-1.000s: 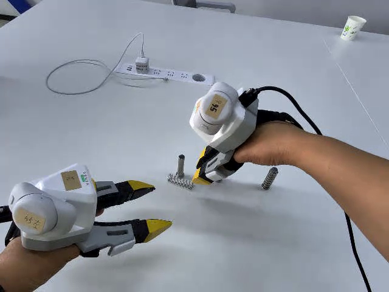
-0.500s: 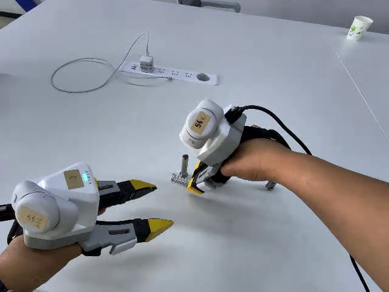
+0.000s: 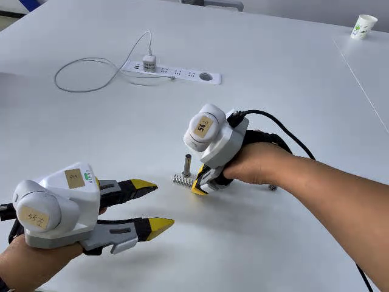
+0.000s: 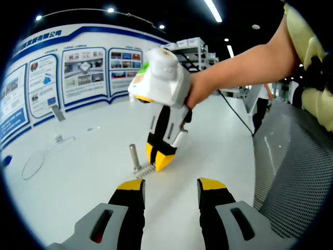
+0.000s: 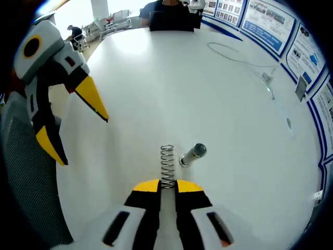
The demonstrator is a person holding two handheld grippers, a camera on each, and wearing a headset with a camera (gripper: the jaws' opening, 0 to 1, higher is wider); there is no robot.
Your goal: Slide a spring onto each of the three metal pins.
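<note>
Nearest, the left gripper (image 3: pixel 163 204) is hanging with its jaws spread, carrying nothing. Further out, the right gripper (image 5: pixel 167 186) is pinching one end of a spring (image 5: pixel 167 164) that is lying flat on the white table (image 3: pixel 292 73), just beside the upright metal pin (image 5: pixel 192 154). With only the end coils clamped, the spring is probably risking bending or flicking free on lifting. Its free end may also be threatening to knock the pin toward the power strip (image 3: pixel 173 73).

sticker (image 3: pixel 202 126) on right claw (image 3: pixel 198 187): 54 (tilted) | wall posters (image 4: pixel 78 67): unreadable
</note>
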